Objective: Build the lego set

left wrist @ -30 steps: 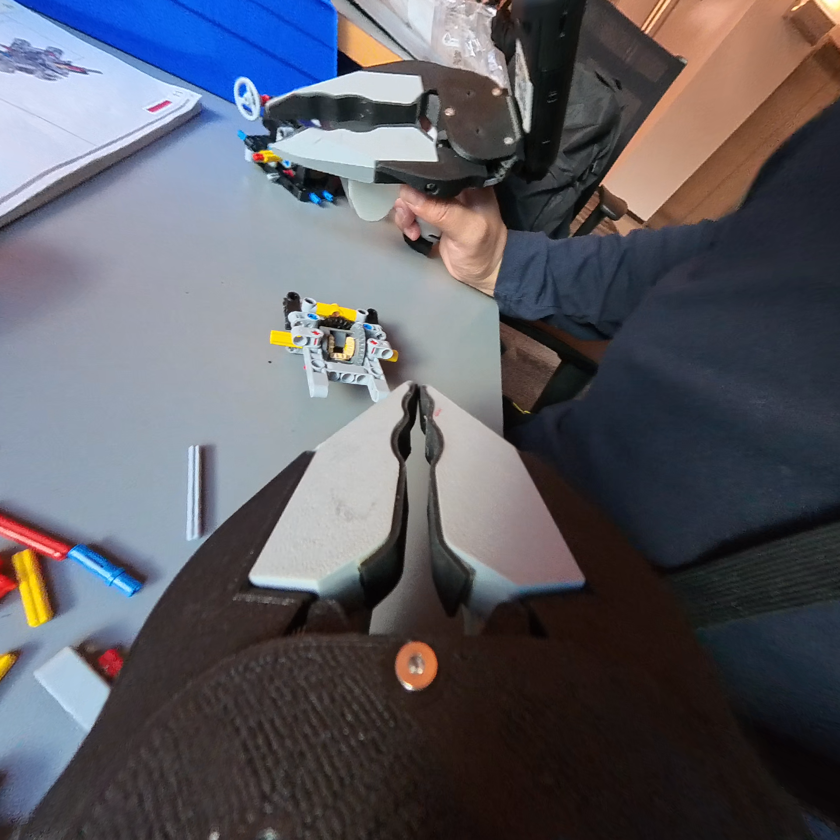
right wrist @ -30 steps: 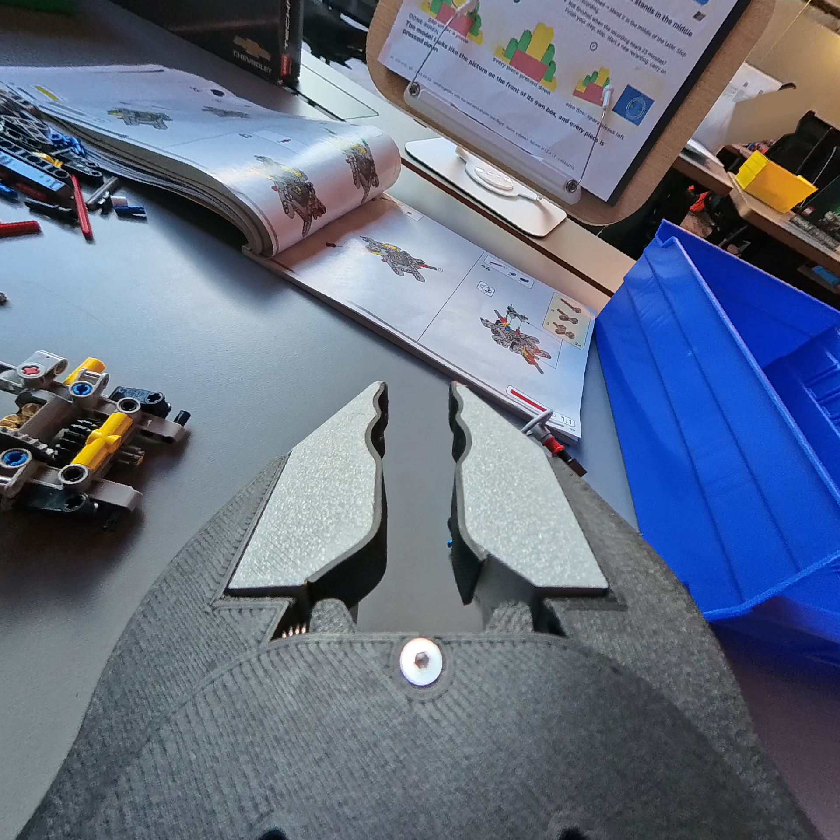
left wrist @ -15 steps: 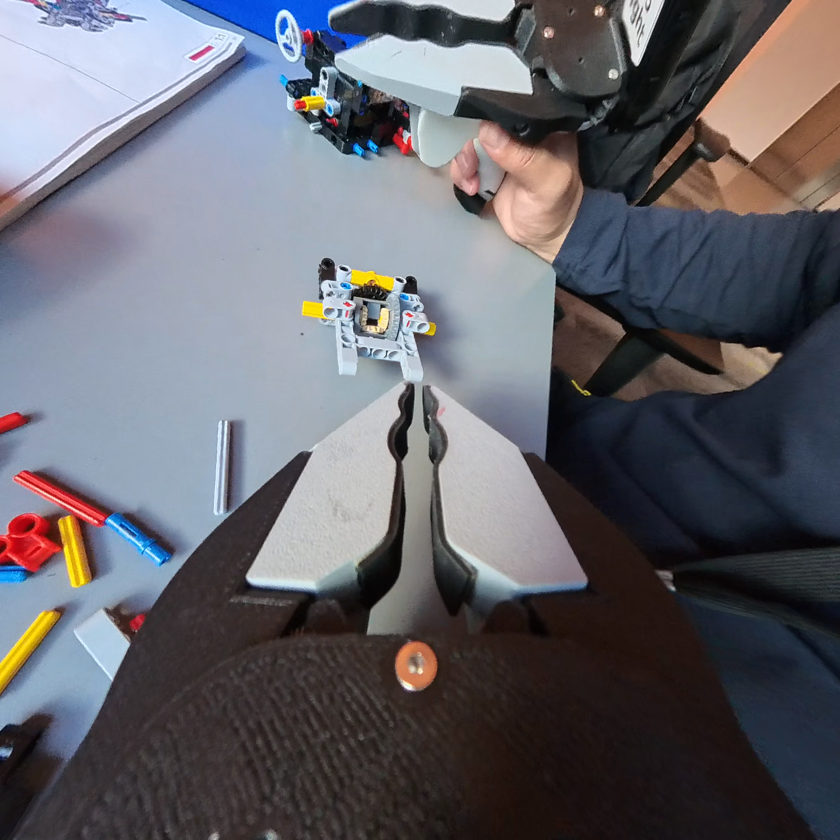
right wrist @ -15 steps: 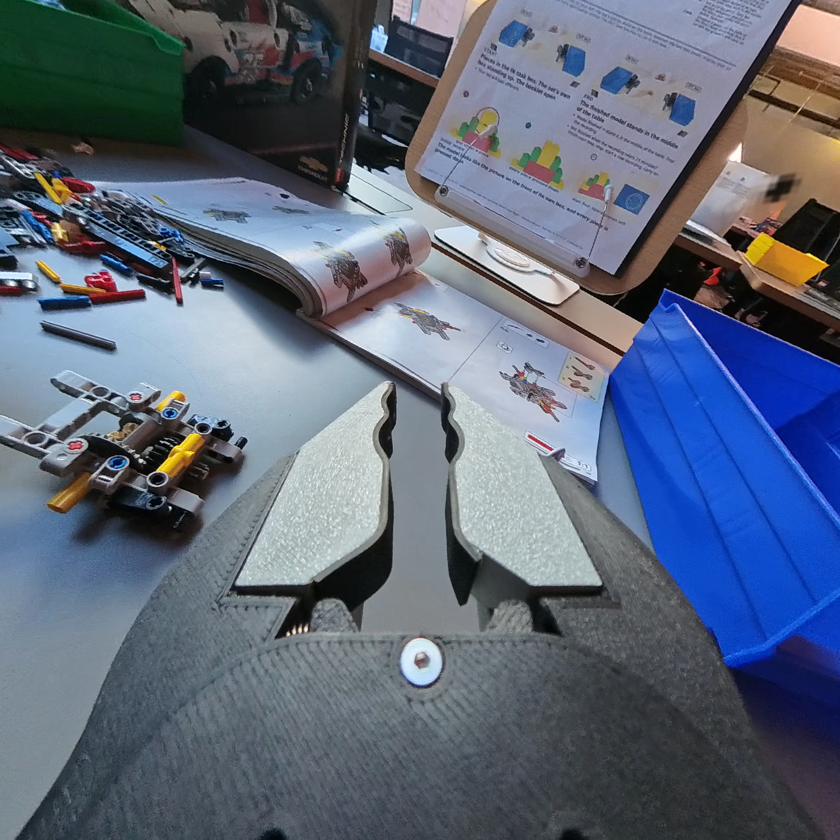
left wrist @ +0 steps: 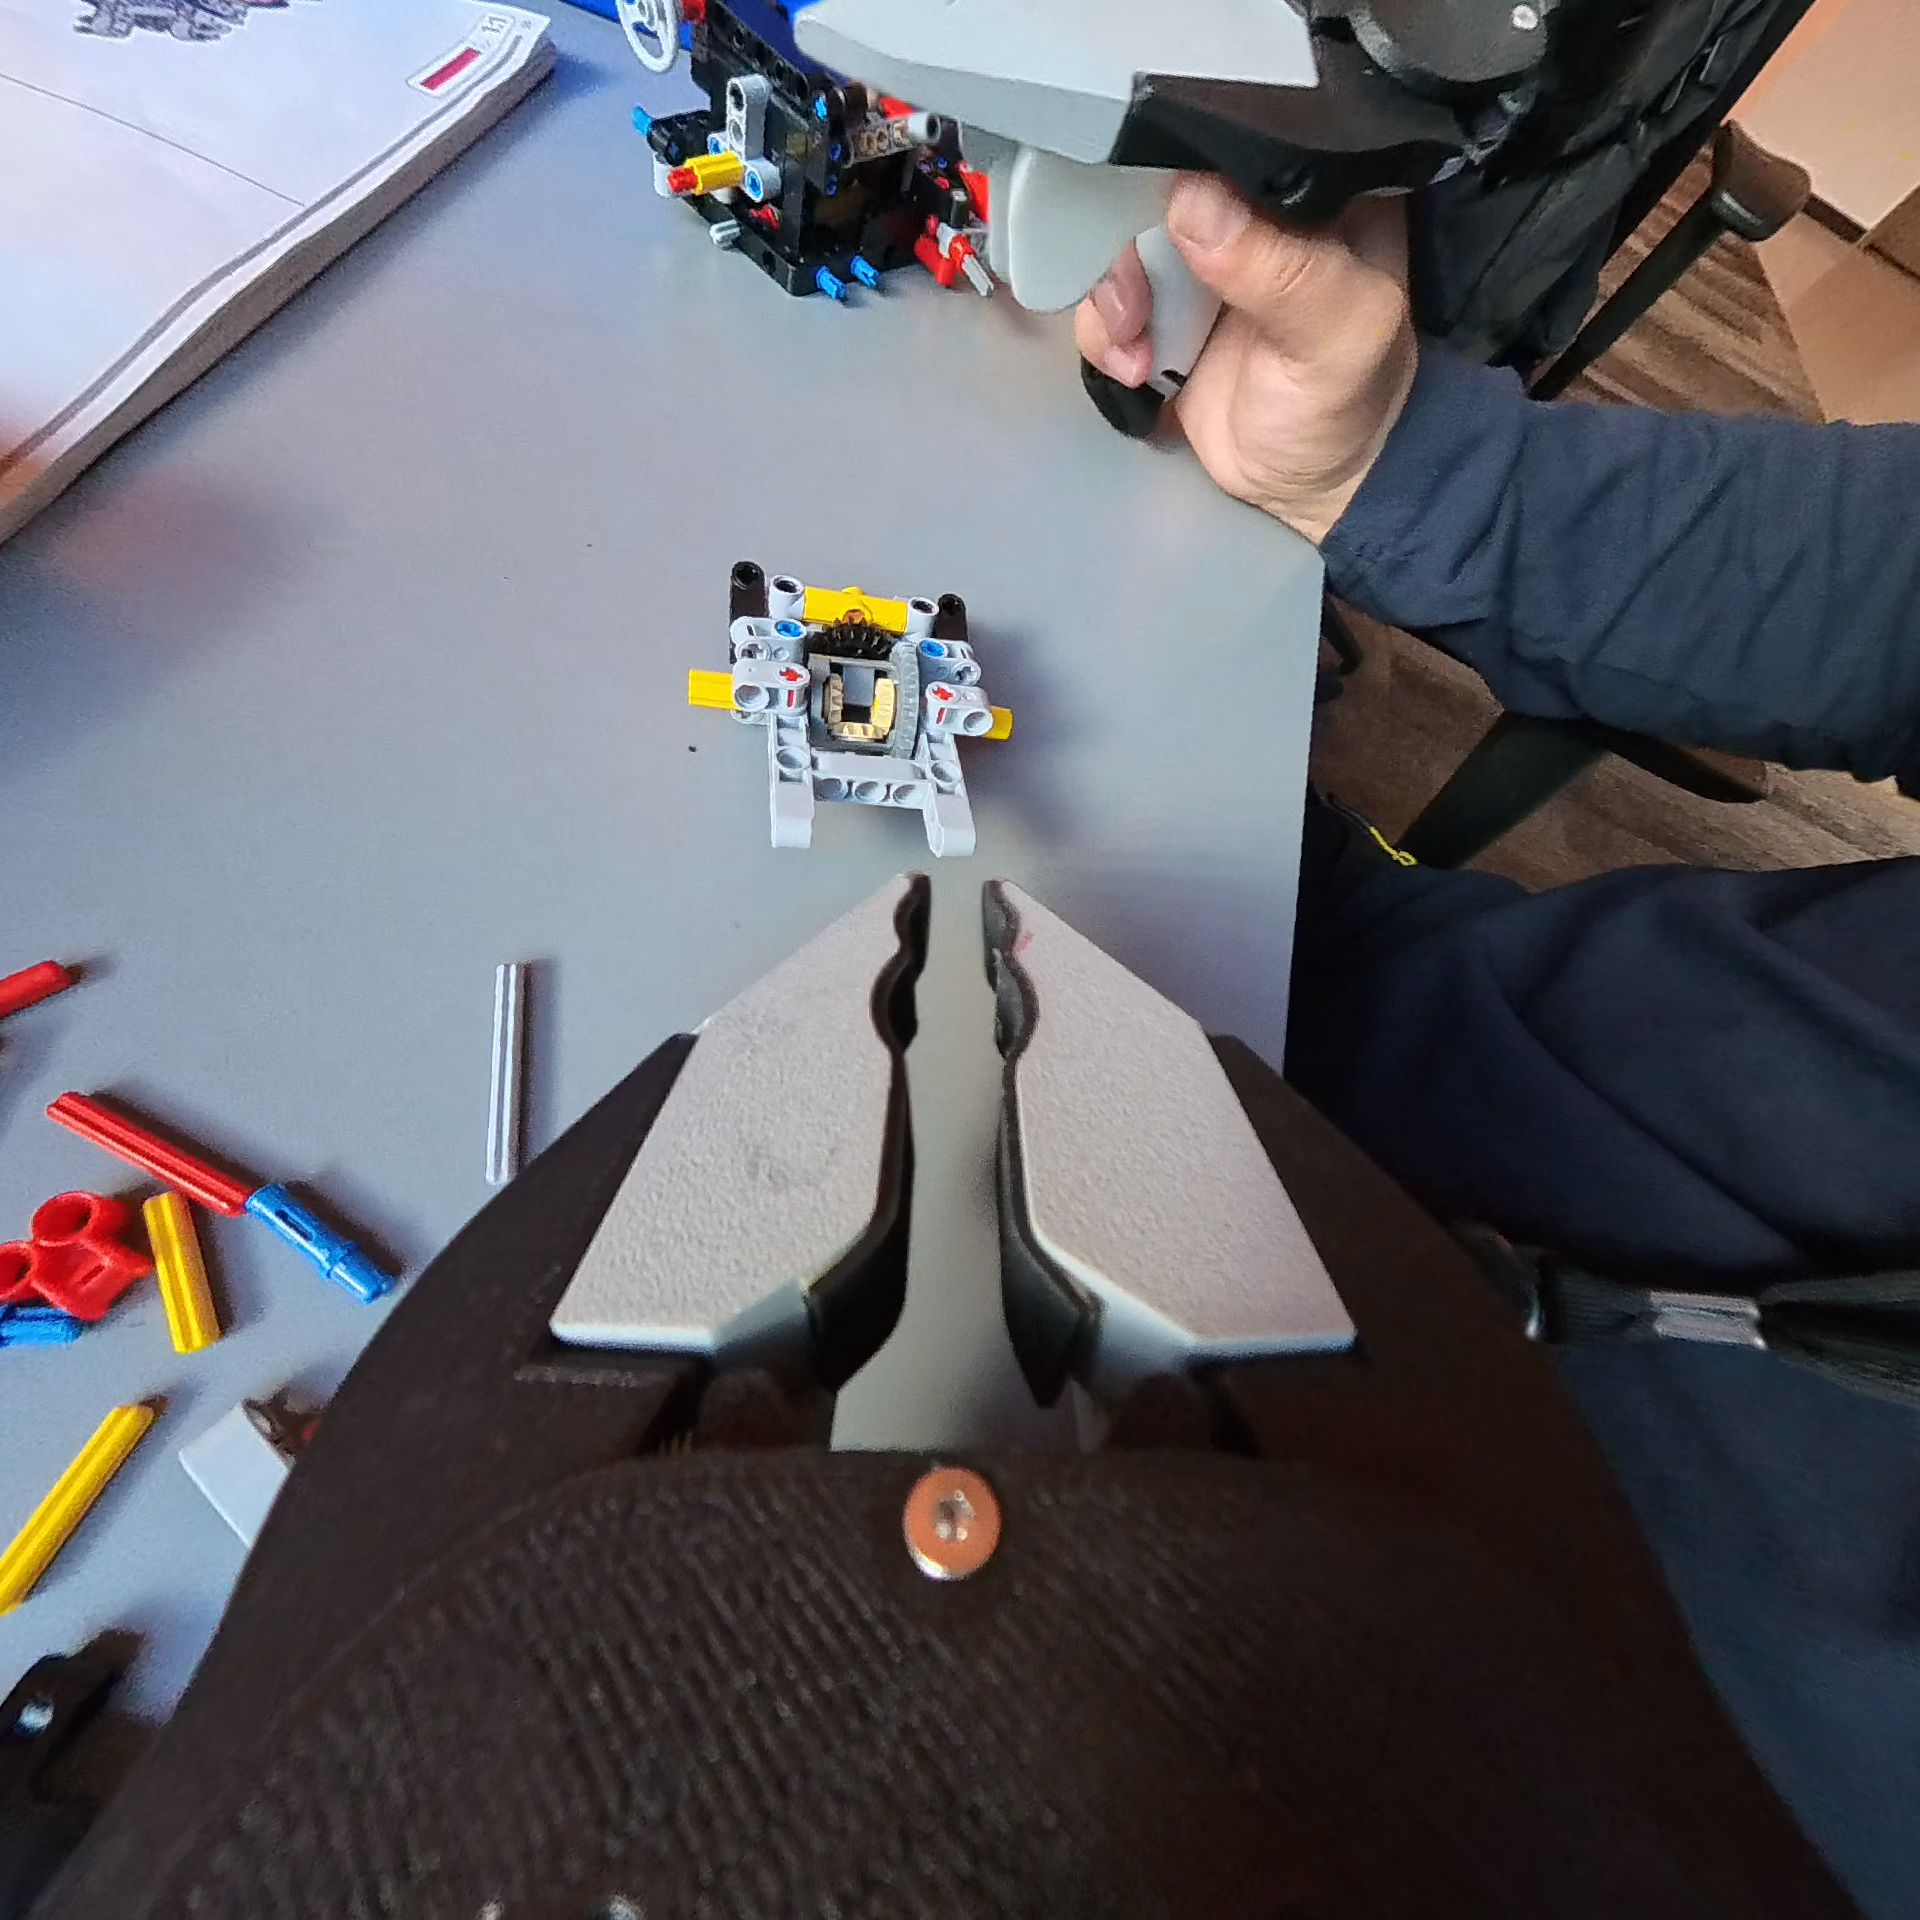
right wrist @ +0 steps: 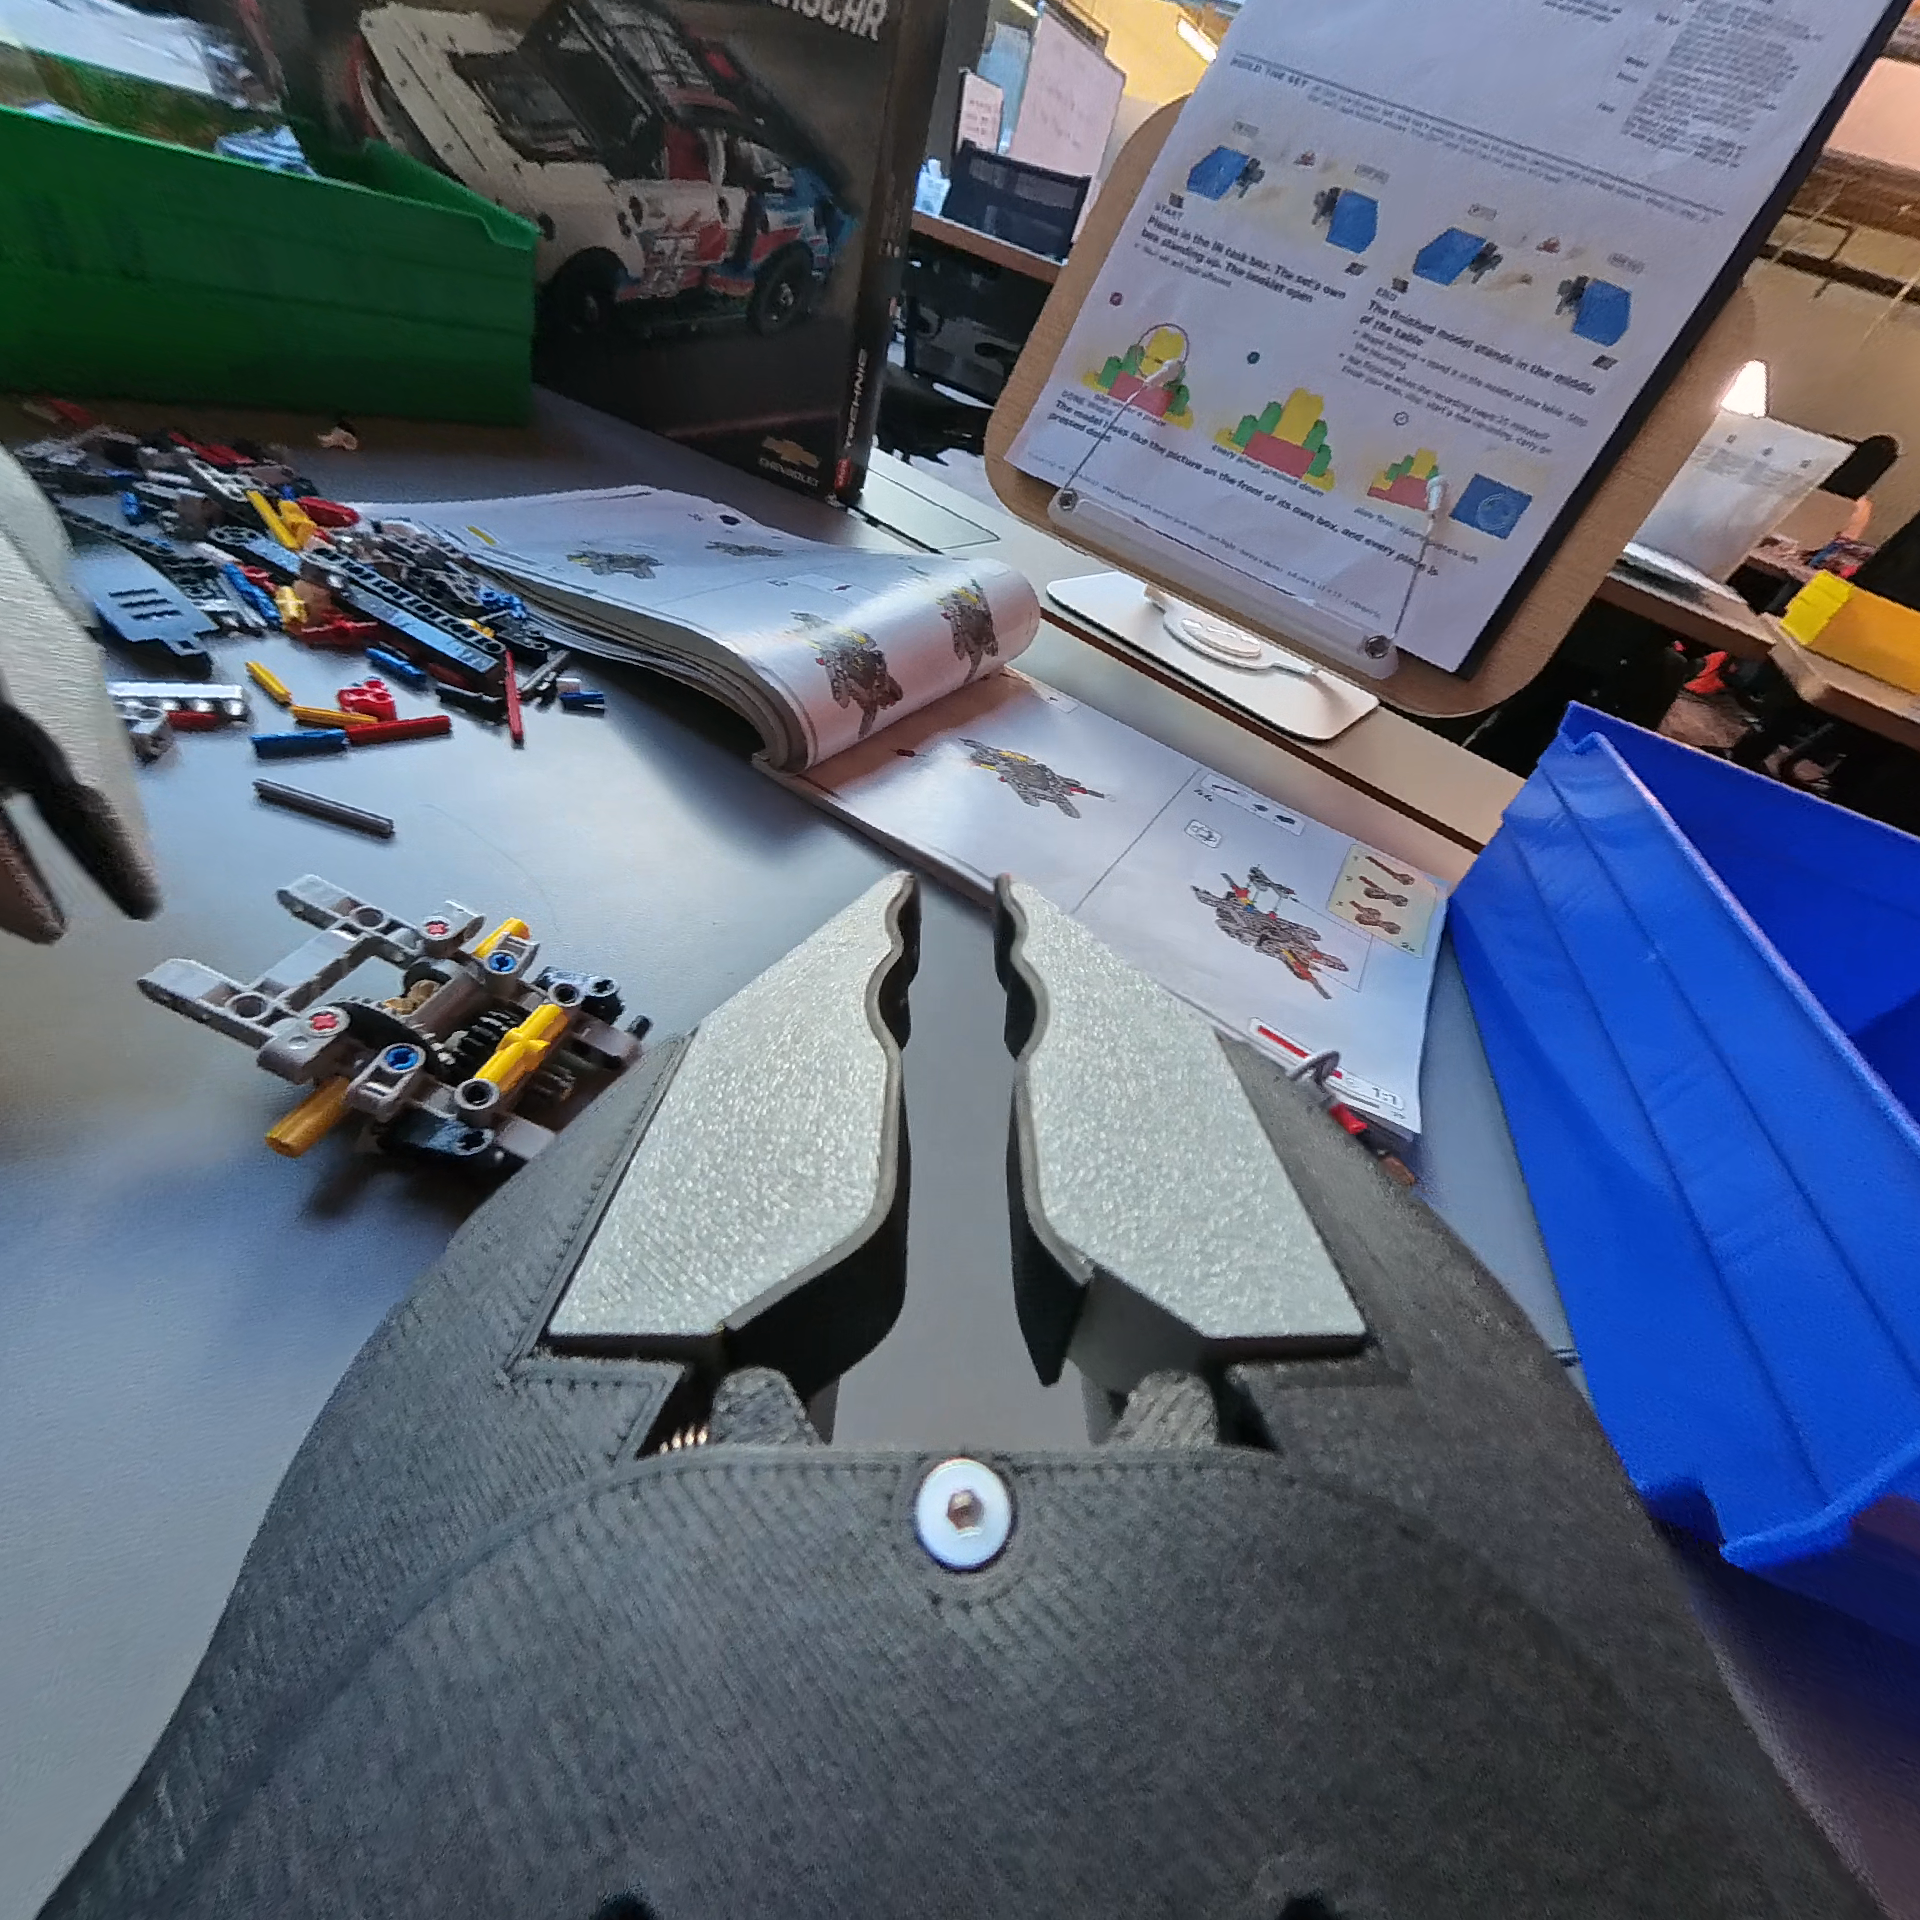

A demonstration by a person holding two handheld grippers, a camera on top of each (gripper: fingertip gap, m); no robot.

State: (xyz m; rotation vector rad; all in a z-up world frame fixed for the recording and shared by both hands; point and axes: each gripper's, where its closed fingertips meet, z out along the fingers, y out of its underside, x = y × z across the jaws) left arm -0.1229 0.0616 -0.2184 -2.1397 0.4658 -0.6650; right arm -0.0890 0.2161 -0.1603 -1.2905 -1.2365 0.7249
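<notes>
Grey table (left wrist: 312, 644) | left gripper (left wrist: 956, 883) slightly parted, holding nothing, near gearbox assembly (left wrist: 852, 707) | right gripper (right wrist: 956, 883) narrowly parted, bare, over booklet (right wrist: 1091, 821)

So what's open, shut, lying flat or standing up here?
Left gripper: slightly open, empty.
Right gripper: slightly open, empty.
Booklet: open, lying flat.
Gear block: lying flat on the table, untouched.
Car box: standing upright.
Blue bin: lying on the table.
</notes>
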